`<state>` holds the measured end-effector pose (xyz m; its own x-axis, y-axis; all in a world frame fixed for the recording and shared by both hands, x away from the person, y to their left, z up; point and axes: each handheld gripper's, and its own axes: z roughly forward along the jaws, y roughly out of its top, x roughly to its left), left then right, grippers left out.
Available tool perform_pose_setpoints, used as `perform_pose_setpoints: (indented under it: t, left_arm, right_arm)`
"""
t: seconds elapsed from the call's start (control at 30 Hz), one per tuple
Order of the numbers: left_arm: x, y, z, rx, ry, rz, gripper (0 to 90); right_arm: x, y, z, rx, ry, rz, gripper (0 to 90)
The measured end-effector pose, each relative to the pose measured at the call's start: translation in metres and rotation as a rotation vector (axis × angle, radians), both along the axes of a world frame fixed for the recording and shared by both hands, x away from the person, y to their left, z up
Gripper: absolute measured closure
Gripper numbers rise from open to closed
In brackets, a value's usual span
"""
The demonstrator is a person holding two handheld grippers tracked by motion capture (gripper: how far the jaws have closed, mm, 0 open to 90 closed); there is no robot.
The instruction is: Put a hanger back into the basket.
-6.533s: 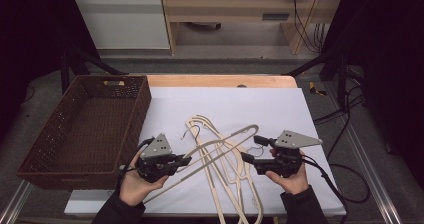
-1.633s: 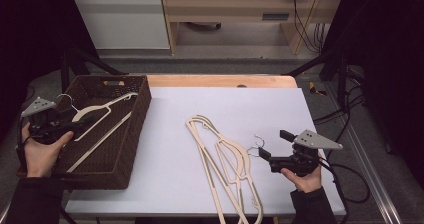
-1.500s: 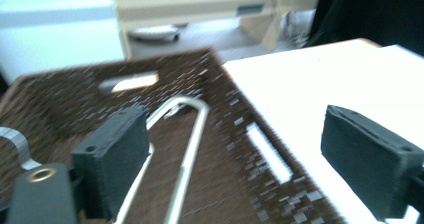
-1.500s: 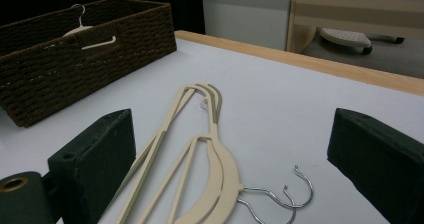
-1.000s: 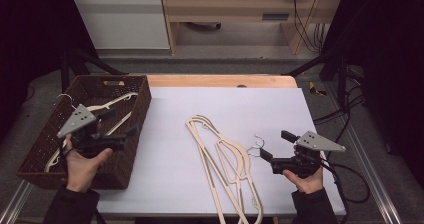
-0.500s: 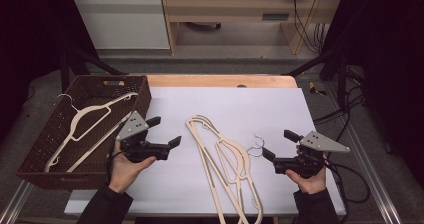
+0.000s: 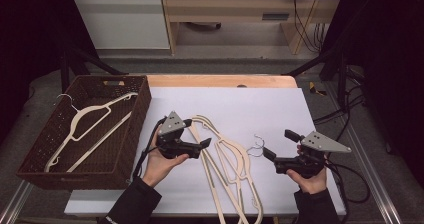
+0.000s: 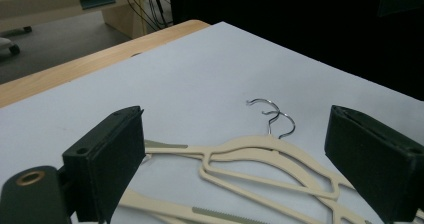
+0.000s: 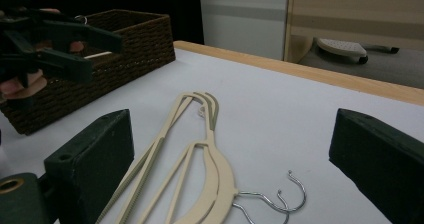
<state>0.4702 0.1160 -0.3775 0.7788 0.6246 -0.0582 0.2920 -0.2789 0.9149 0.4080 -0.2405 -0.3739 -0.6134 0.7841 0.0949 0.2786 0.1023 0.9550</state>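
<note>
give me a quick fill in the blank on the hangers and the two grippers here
1. One cream hanger lies inside the brown wicker ____.
2. The stacked hangers on the white table have metal ____ toward the right gripper.
3. The left gripper has its fingers ____, holding nothing.

Missing words: basket; hooks; open

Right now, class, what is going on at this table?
A person holding a gripper in each hand is moving cream hangers from the table into a brown wicker basket. One hanger lies in the basket. The left gripper, open and empty, hovers over the hangers on the table. The right gripper, also open, waits near their metal hooks.
</note>
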Motion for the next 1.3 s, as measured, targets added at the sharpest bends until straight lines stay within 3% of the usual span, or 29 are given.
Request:
perform_pose_setpoints:
  t: [0.37,0.77,1.1,1.3]
  left_arm:
    - [0.020,-0.047,-0.023,0.068,0.055,-0.053,10.7]
    - [0.036,-0.090,-0.038,0.142,0.084,-0.095,14.8]
    - [0.046,-0.133,-0.063,0.242,0.112,-0.129,19.5]
    - [0.053,-0.145,-0.076,0.237,0.149,-0.127,23.8]
  right_arm:
    - [-0.001,-0.001,0.001,0.003,-0.009,0.010,4.1]
    - [-0.002,-0.004,0.002,0.006,-0.024,0.012,3.8]
    - [-0.002,-0.005,0.003,0.009,-0.026,0.010,3.8]
    - [-0.002,-0.005,0.003,0.005,-0.024,0.013,3.8]
